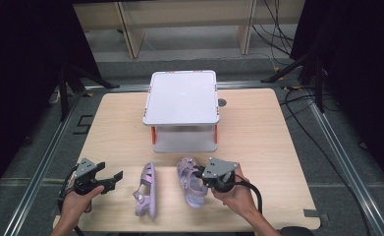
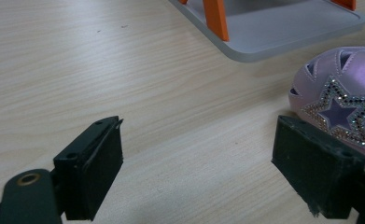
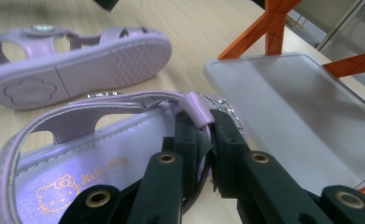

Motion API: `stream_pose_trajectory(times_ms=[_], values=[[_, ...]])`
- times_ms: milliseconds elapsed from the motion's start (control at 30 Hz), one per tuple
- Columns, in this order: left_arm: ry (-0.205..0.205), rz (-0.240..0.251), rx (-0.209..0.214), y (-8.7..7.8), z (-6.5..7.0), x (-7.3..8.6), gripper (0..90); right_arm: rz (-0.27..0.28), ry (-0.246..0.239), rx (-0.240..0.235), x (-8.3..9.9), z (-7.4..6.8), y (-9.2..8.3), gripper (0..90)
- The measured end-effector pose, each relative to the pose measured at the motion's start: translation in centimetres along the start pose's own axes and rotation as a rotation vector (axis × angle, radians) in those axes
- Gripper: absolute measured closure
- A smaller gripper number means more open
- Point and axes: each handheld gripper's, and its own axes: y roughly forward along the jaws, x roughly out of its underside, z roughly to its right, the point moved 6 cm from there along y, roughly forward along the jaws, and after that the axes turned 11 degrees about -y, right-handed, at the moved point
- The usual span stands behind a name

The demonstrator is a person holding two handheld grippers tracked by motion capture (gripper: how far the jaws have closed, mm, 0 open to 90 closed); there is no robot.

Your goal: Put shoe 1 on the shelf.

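Two purple child's sandals lie near the table's front edge. One sandal point(image 1: 146, 189) rests on its side, its sole point(image 3: 77, 65) facing the right gripper view and its star-studded toe point(image 2: 343, 93) at the right of the left gripper view. The other sandal point(image 1: 189, 184) stands upright. My right gripper point(image 1: 200, 179) is shut on its upper strap point(image 3: 196, 107), pinched between both pads point(image 3: 203, 140). My left gripper point(image 1: 112, 181) hovers left of the tipped sandal, open point(image 2: 199, 154), with bare table between its pads.
A white two-level stand point(image 1: 182, 96) with orange legs sits at the table's middle back; its lower plate point(image 3: 301, 116) lies just beyond the held sandal and also appears as a grey plate point(image 2: 283, 28) ahead of the left gripper. Dark stands and cables surround the table.
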Motion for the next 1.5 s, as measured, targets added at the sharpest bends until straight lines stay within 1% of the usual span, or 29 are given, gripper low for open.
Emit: stream_pose_trajectory(times_ms=[33, 100, 200, 233, 333, 400, 533, 633, 667, 767, 800, 833, 867, 933, 967, 1033, 1067, 1100, 1133, 1167, 1200, 1233, 1267, 1300, 1333, 1367, 1400, 1433, 1500], values=[[0.016, 0.017, 0.025, 0.3, 0.0, -0.1, 15.5, 0.005, 0.002, 0.001, -0.1, 0.2, -0.1, 82.5], [0.021, 0.013, 0.023, 0.3, 0.1, -0.2, 15.6, 0.023, 0.018, 0.004, -0.8, 0.8, -0.5, 82.5], [0.024, 0.010, 0.026, 0.3, 0.1, -0.1, 15.6, 0.024, 0.014, 0.011, -1.1, 1.2, -0.7, 82.5], [0.021, 0.013, 0.025, 0.3, 0.0, -0.1, 15.6, 0.028, 0.009, 0.017, -1.5, 1.6, -0.9, 82.5], [0.015, 0.015, 0.024, 0.2, 0.0, -0.2, 15.6, 0.032, 0.010, 0.020, -1.9, 1.9, -1.1, 82.5], [0.020, 0.015, 0.026, 0.3, 0.0, -0.2, 15.6, 0.043, 0.015, 0.029, -2.5, 2.5, -1.5, 82.4], [0.022, 0.019, 0.031, 0.3, 0.0, -0.2, 15.5, 0.056, 0.010, 0.036, -3.4, 3.2, -1.9, 82.4], [0.012, 0.016, 0.020, 0.2, 0.0, -0.2, 15.6, 0.065, 0.008, 0.039, -4.6, 4.0, -2.3, 82.4], [0.012, 0.016, 0.020, 0.2, 0.0, -0.2, 15.6, 0.065, 0.008, 0.039, -4.6, 4.0, -2.3, 82.4], [0.011, 0.017, 0.022, 0.2, 0.0, -0.2, 15.6, 0.072, 0.001, 0.037, -5.7, 4.5, -2.4, 82.3], [0.010, 0.018, 0.021, 0.2, 0.0, -0.2, 15.6, 0.083, -0.005, 0.036, -6.4, 4.7, -2.5, 82.3], [0.015, 0.018, 0.025, 0.2, 0.0, -0.2, 15.6, 0.083, -0.005, 0.036, -6.4, 4.7, -2.5, 82.3], [-0.005, 0.007, 0.006, 0.1, 0.0, 0.0, 15.6, 0.096, -0.010, 0.036, -7.1, 4.9, -2.7, 82.4], [-0.004, 0.008, 0.004, 0.1, 0.0, -0.1, 15.6, 0.103, -0.014, 0.034, -7.4, 5.0, -2.8, 82.3], [-0.013, -0.003, -0.003, -0.1, 0.0, 0.0, 15.6, 0.115, -0.010, 0.034, -8.2, 5.3, -3.0, 82.3], [-0.014, -0.001, -0.003, 0.0, 0.0, 0.0, 15.6, 0.122, -0.012, 0.034, -8.5, 5.5, -3.1, 82.3], [-0.015, -0.002, -0.003, 0.0, 0.0, 0.0, 15.6, 0.134, -0.022, 0.044, -9.0, 5.8, -3.2, 82.3], [-0.014, -0.002, -0.002, 0.0, 0.0, 0.0, 15.6, 0.143, -0.004, 0.046, -9.6, 6.2, -3.4, 82.4], [-0.014, -0.004, -0.001, 0.0, 0.0, 0.1, 15.6, 0.149, -0.007, 0.050, -10.0, 6.5, -3.4, 82.4], [-0.014, -0.004, -0.001, 0.0, 0.0, 0.1, 15.6, 0.149, -0.007, 0.050, -10.0, 6.5, -3.4, 82.4], [-0.014, -0.004, -0.004, 0.0, 0.0, 0.1, 15.6, 0.157, 0.002, 0.058, -10.6, 7.1, -3.5, 82.3], [-0.013, -0.005, -0.003, -0.1, 0.0, 0.1, 15.6, 0.157, 0.002, 0.058, -10.6, 7.1, -3.5, 82.3], [-0.013, -0.004, -0.003, 0.0, 0.0, 0.1, 15.5, 0.163, -0.008, 0.068, -10.9, 7.5, -3.4, 82.4], [-0.014, -0.004, -0.003, 0.0, 0.0, 0.1, 15.6, 0.162, -0.001, 0.068, -11.1, 7.8, -3.3, 82.3], [-0.013, -0.003, -0.001, 0.0, 0.0, 0.1, 15.6, 0.157, 0.019, 0.080, -11.6, 8.4, -3.2, 82.4], [-0.012, -0.004, -0.003, 0.0, 0.0, 0.1, 15.6, 0.157, 0.019, 0.080, -11.6, 8.4, -3.2, 82.4], [-0.012, -0.003, 0.000, 0.0, 0.0, 0.1, 15.6, 0.158, 0.002, 0.091, -11.8, 9.0, -2.9, 82.4], [-0.015, -0.004, 0.003, 0.0, 0.1, 0.1, 15.6, 0.152, 0.008, 0.104, -12.2, 9.7, -2.5, 82.4], [-0.012, -0.003, 0.000, 0.0, 0.0, 0.1, 15.6, 0.149, -0.002, 0.117, -12.5, 10.5, -1.9, 82.4]])
